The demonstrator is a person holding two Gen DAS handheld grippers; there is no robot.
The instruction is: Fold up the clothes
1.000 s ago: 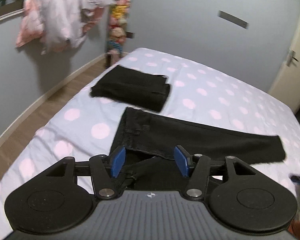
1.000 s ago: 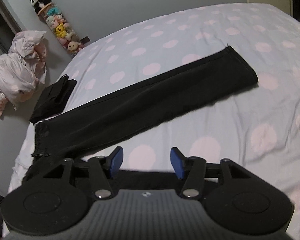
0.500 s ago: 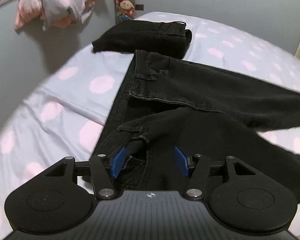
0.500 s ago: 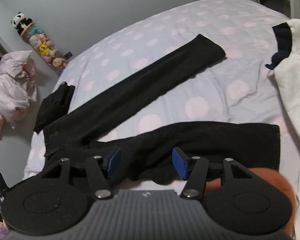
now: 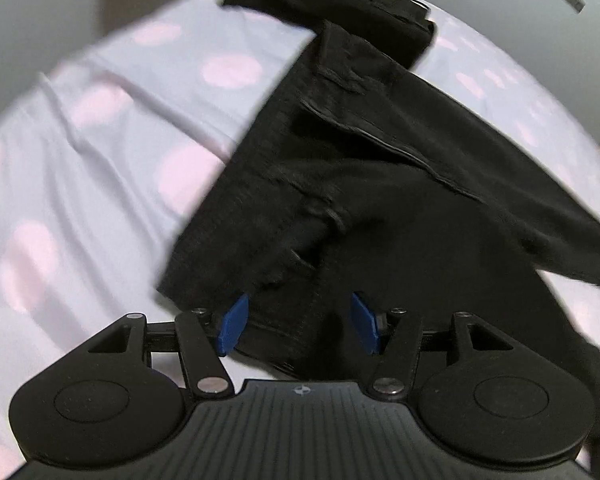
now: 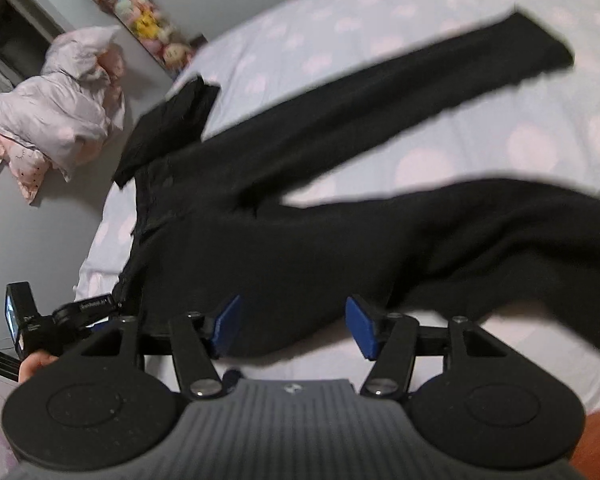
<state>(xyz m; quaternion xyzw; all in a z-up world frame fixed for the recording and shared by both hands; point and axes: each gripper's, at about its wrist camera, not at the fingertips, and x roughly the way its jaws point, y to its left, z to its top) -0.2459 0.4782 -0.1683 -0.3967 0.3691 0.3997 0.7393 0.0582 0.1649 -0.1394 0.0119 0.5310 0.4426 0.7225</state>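
Left wrist view: left gripper [image 5: 298, 322] low over the waist end of black trousers [image 5: 380, 168], blue fingers [image 5: 232, 322] spread apart with dark cloth lying between and under them, not pinched. Waistband edge running up and away across a pale bedsheet with pink dots [image 5: 100, 152]; one leg stretching off to the right. At the far end of the waistband, a folded black garment [image 5: 340, 4] lying on the sheet, touching or just overlapping the trousers; hard to tell which through the blur. Grey wall beyond. Right wrist view: right gripper [image 6: 294, 326] hovering at the near edge of the same black trousers [image 6: 300, 248], blue fingers [image 6: 362, 326] set wide apart, nothing clamped. One leg spread straight toward the upper right of the bedsheet [image 6: 520, 132], the other curving across to the right edge, blurred. Folded black garment [image 6: 172, 124] at the top left by the waistband. Off the bed at left, a pale pink bundle of bedding [image 6: 56, 108] against the wall, and a tall holder of soft toys [image 6: 144, 20] with a panda on top. Lower left, the left gripper's camera body [image 6: 32, 320] beside the waistband corner.
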